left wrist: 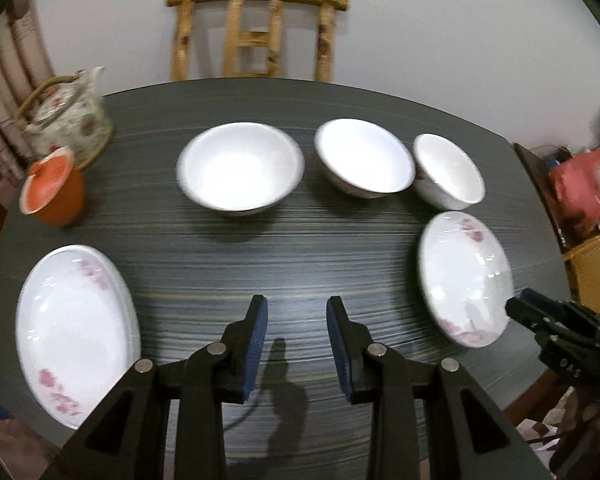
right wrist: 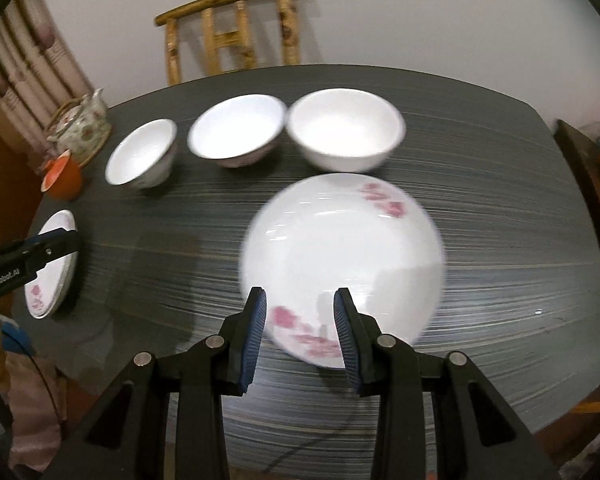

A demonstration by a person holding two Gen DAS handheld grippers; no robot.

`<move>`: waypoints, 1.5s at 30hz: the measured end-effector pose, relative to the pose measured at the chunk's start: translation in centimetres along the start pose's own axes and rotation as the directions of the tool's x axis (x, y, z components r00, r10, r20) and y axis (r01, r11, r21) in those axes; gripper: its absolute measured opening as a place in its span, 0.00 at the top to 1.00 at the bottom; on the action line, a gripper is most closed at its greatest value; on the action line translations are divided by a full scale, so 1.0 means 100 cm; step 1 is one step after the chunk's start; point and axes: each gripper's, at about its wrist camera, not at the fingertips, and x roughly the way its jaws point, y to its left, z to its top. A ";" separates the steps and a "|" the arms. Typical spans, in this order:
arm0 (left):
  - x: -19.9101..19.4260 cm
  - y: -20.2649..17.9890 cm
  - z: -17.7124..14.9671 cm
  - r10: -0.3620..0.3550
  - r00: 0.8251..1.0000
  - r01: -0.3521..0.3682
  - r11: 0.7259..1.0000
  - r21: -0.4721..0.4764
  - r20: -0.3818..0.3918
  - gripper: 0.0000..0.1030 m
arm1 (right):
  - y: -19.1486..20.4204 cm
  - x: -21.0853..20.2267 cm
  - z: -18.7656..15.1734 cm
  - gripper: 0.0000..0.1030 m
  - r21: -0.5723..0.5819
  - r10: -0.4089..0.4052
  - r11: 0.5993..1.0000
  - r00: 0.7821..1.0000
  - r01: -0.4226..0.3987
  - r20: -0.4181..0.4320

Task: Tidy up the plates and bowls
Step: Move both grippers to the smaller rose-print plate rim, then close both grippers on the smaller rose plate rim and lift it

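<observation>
Three white bowls stand in a row across the far half of the dark surface. A lone plate lies on the right, and a stack of plates on the left edge. The left gripper hangs over bare surface, its fingers apart with nothing between them. The right gripper hangs above the lone plate's near rim, fingers likewise apart and empty. A teapot and an orange cup sit far left.

White lettering reading "GenRobot.AI" is seen along the black plastic body of the left gripper at the left edge of the right wrist view. Lettering on the right gripper cannot be read.
</observation>
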 end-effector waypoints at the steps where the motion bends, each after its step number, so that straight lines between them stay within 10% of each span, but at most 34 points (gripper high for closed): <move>1: 0.003 -0.009 0.000 -0.009 1.000 0.009 1.000 0.001 -0.004 0.70 | -0.006 0.000 0.001 0.68 0.004 -0.003 1.000 1.000 0.003 -0.001; 18: 0.074 -0.080 0.014 -0.092 0.990 0.084 0.993 -0.079 -0.111 0.70 | -0.102 0.038 0.008 0.68 0.077 -0.007 0.997 0.997 0.013 -0.074; 45: 0.116 -0.104 0.004 -0.097 0.980 0.089 0.995 -0.052 -0.175 0.80 | -0.104 0.080 0.020 0.85 0.056 0.019 0.998 0.994 -0.013 -0.107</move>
